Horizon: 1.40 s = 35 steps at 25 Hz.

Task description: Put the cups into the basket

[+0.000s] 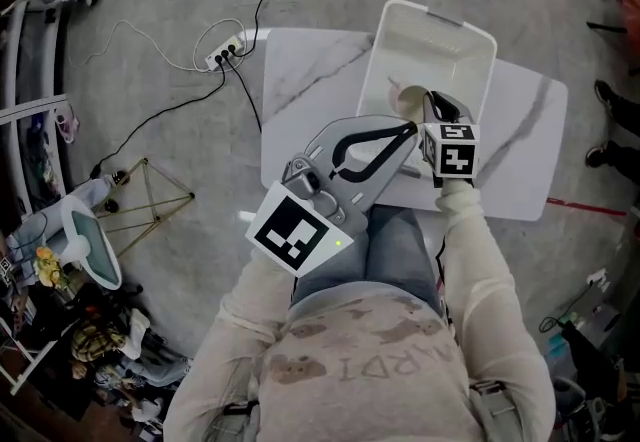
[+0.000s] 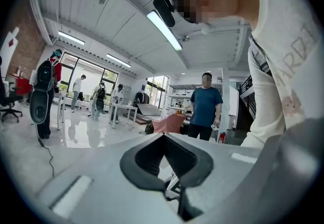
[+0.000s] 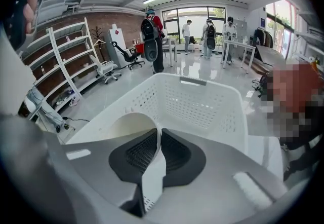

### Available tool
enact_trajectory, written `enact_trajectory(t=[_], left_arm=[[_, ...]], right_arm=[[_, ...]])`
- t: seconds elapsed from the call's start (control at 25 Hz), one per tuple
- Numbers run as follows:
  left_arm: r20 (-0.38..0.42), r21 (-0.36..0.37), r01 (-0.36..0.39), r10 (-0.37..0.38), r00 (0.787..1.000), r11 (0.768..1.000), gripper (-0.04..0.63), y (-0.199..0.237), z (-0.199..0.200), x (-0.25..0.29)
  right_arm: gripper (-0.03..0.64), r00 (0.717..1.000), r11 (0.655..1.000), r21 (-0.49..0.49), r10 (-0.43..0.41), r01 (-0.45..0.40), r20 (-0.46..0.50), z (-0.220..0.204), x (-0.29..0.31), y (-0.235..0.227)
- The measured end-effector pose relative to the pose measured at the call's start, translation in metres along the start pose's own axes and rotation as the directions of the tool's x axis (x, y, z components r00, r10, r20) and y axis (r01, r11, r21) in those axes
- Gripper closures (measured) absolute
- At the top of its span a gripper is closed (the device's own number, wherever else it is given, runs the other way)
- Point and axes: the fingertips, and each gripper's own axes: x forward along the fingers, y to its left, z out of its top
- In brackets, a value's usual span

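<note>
table (image 1: pixel 310 80): white marble top; basket sits on its 1 o'clock part.
basket (image 1: pixel 455 55) (image 3: pixel 202 101): white, perforated walls.
L gripper (image 1: pixel 405 133) (image 2: pixel 164 137): jaws pressed together, nothing btwn; tips aimed twd 2 o'clock, near cup.
R gripper (image 1: pixel 436 110) (image 3: pixel 158 134): pinching cup wall, at basket's 6 o'clock edge.
cup (image 1: pixel 408 102) (image 3: pixel 129 124): white, at basket's 7 o'clock corner; can't tell if it touches the bottom.

The letters "ARDI" are printed on the front of the person's pale sweater (image 1: pixel 385 365), where they are seen upside down. In the left gripper view, "ARD" is made out. No other text can be read.
</note>
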Motion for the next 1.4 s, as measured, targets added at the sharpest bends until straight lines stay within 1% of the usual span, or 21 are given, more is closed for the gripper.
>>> enact_trajectory(t=[0.24, 0.56, 0.72, 1.0, 1.24, 1.4], left_arm=[[-0.069, 0.024, 0.030, -0.029, 0.997, 0.999, 0.594, 0.008, -0.024, 0.001], [-0.085, -0.011, 0.028, -0.029, 0.996, 1.000, 0.594, 0.020, -0.044, 0.001], [-0.090, -0.015, 0.028, -0.030, 0.995, 0.999, 0.594, 0.023, -0.053, -0.001], [-0.106, -0.025, 0.027, -0.029, 0.994, 0.999, 0.594, 0.024, -0.062, -0.002], [-0.107, -0.029, 0.022, -0.025, 0.994, 0.999, 0.594, 0.030, -0.065, -0.003], [-0.109, -0.024, 0.024, -0.026, 0.994, 0.999, 0.594, 0.026, -0.064, -0.003]], right_arm=[[0.568, 0.996, 1.000, -0.022, -0.005, 0.003, -0.085, -0.021, 0.035, 0.002], [0.568, 0.983, 0.998, -0.059, -0.011, 0.000, -0.183, -0.048, 0.071, 0.000], [0.568, 0.976, 0.997, -0.073, -0.017, 0.001, -0.217, -0.061, 0.086, 0.000], [0.568, 0.966, 0.995, -0.104, -0.026, -0.001, -0.258, -0.078, 0.097, 0.001], [0.568, 0.965, 0.992, -0.128, -0.028, -0.005, -0.260, -0.079, 0.102, 0.002], [0.561, 0.964, 0.990, -0.143, -0.017, -0.021, -0.264, -0.082, 0.099, 0.006]])
